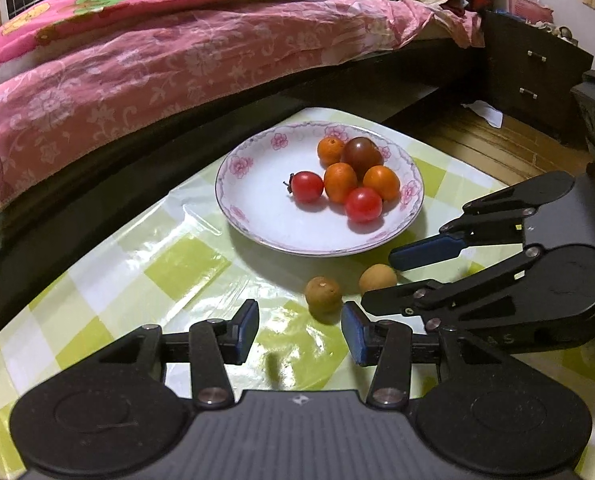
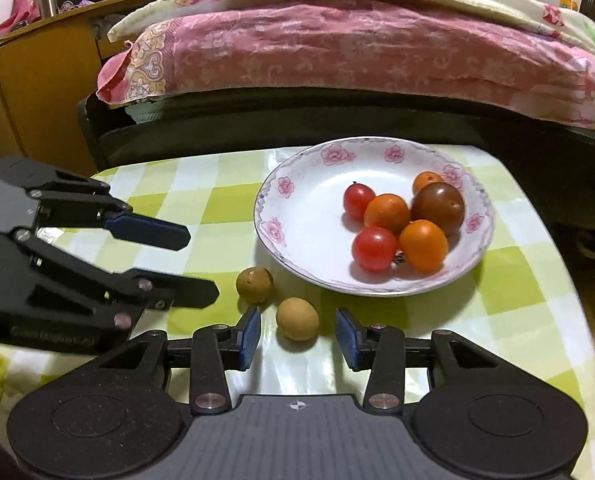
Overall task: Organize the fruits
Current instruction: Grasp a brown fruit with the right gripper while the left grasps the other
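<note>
A white floral plate holds two red cherry tomatoes, a dark tomato and three orange kumquats. Two brown longans lie on the cloth in front of it: a darker one and a paler one. My left gripper is open and empty, just short of the darker longan. My right gripper is open, its pads on either side of the paler longan without touching it.
The table has a green and white checked plastic cloth. A bed with pink bedding runs along the far edge. A dark cabinet and wooden floor lie at the right.
</note>
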Available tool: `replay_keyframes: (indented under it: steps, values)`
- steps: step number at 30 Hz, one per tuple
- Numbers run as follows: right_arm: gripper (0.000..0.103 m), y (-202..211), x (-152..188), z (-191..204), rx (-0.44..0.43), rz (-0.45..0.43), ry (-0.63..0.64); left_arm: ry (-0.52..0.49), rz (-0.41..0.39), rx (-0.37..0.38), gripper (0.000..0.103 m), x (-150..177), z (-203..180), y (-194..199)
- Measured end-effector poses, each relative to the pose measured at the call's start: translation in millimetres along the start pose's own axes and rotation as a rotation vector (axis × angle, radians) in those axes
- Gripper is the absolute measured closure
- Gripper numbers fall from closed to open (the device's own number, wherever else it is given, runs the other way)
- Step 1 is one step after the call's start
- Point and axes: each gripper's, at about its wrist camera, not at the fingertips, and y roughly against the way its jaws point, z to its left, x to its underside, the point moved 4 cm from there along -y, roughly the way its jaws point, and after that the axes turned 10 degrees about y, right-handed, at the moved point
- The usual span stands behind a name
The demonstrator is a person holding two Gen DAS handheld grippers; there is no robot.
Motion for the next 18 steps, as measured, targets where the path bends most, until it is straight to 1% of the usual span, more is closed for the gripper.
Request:
replay_keyframes:
  steps: [2, 4, 5, 6, 9, 15, 18]
  values:
    - [0.068, -4.4, 0.3, 1.3, 0.003, 0.009, 0.008, 0.005, 0.005, 0.001, 0.05, -0.2, 1.1, -3.1]
    - [0.073, -5.8, 1.2, 1.4, 0.004, 0.016, 0.012, 0.002, 0.007, 0.001, 0.05, -0.7, 0.3, -5.7]
    - [0.078, -5.9, 1.5, 1.2, 0.009, 0.02, 0.017, 0.0, 0.007, 0.003, 0.05, -1.1, -0.7, -6.6]
    - [0.081, -6.0, 1.7, 1.1, 0.015, 0.025, 0.026, -0.001, 0.008, 0.005, 0.05, -1.2, -1.8, -7.2]
    - [0.081, -2.1, 2.5, -0.8, 0.022, 0.035, 0.035, -0.004, 0.015, 0.01, 0.05, -2.1, -5.5, -11.8]
    - [0.081, 9.4, 5.3, -10.7, 0.045, 0.042, 0.014, 0.013, 0.029, 0.012, 0.05, -4.7, -10.5, -27.7]
    - [0.081, 11.1, 6.8, -12.5, 0.054, 0.045, 0.015, 0.016, 0.039, 0.001, 0.051, -3.4, -12.3, -35.8]
